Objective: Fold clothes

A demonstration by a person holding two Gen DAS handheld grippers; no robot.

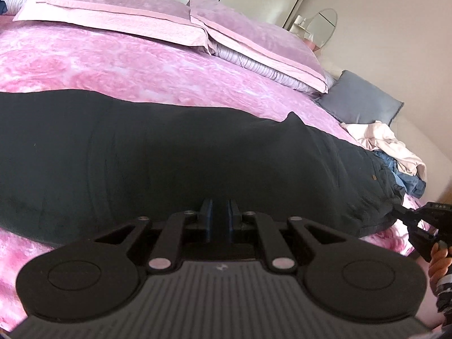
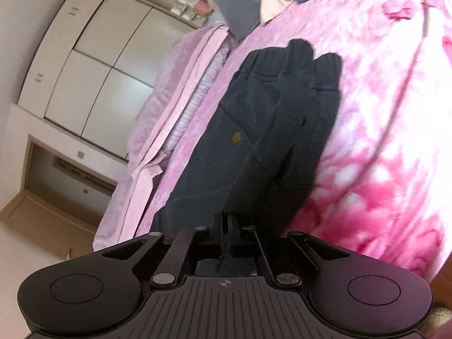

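black trousers lie stretched across a pink bedspread, their waistband toward a grey cushion and a heap of pale and blue clothes at the bed's far side. a brass-coloured button shows on the dark cloth in the right wrist view.

the right gripper is pinched tight on the trousers' near edge — a strip of black fabric runs back between its closed fingers. in the left wrist view that same gripper meets the garment's right end.

the left gripper sits low over the trousers' near edge, its blue-padded fingers parted by a narrow gap; whether any cloth lies between them cannot be told against the dark fabric.

two pink pillows rest at the head of the bed, with a white wardrobe behind — and a round mirror stands beyond the pillows.
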